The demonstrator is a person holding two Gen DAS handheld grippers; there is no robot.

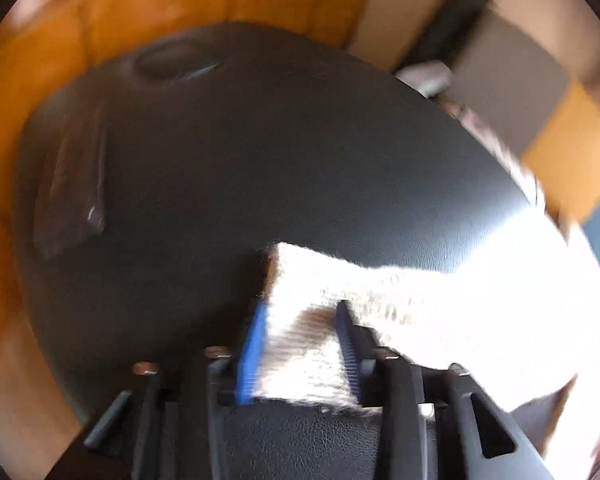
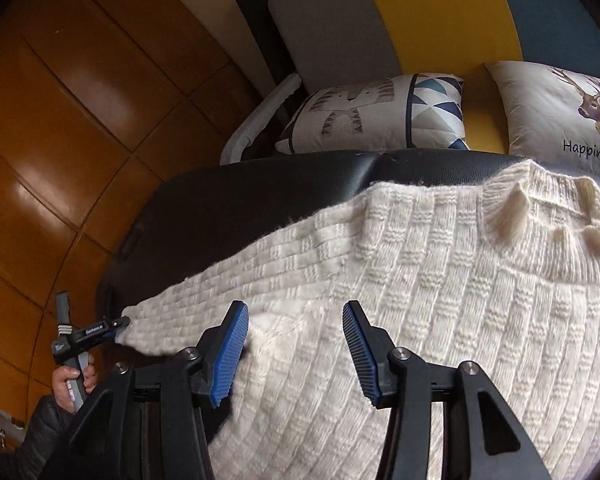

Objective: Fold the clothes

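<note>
A cream knitted sweater lies flat on a black leather-covered surface, its collar at the far right. One sleeve stretches out to the left. My left gripper holds the cuff at the end of that sleeve. In the blurred left wrist view the cuff fills the gap between the blue pads of the left gripper. My right gripper hovers open over the sweater near the armpit, with nothing pinched between its pads.
Two printed cushions rest on a sofa behind the surface. Wooden flooring lies to the left. A person's hand grips the left tool's handle. A dark flat packet lies at the surface's far left.
</note>
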